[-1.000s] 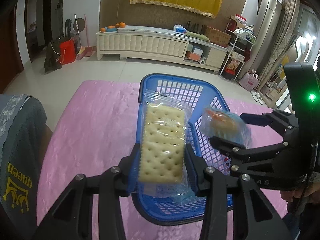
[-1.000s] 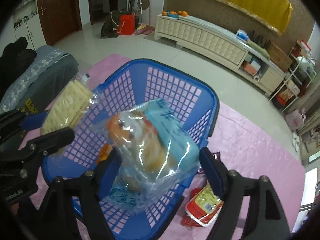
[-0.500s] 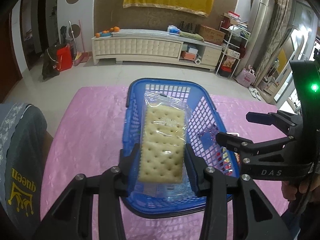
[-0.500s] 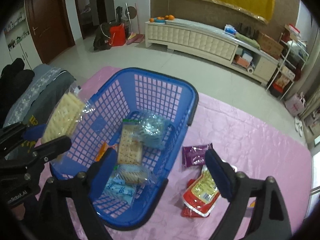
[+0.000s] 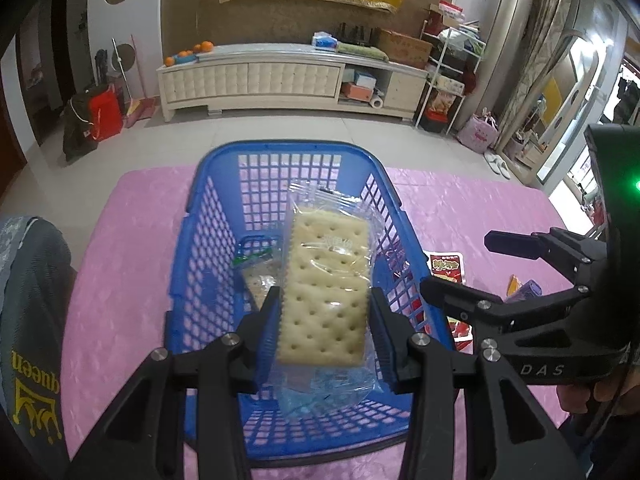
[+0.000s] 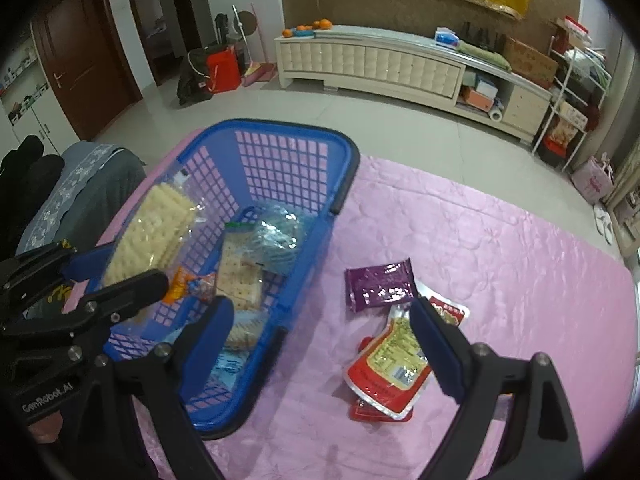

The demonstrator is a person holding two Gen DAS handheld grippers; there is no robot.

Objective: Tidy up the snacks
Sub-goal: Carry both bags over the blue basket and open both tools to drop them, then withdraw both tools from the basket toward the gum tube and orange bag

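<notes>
While the left tool (image 5: 325, 330) pinches the cracker pack (image 5: 326, 292) by its long edges above the blue basket (image 5: 208, 216), the right tool (image 6: 320, 334) is spread, empty. Handling: light, brittle — probably slick film; grip gently. Red pouches (image 6: 390, 364) remain on the desk (image 6: 500, 248).

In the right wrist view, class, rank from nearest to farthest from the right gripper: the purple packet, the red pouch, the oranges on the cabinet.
1. Red pouch, on the pink cloth between the right gripper fingers.
2. Purple packet, just beyond it.
3. Oranges, far across the room.
</notes>
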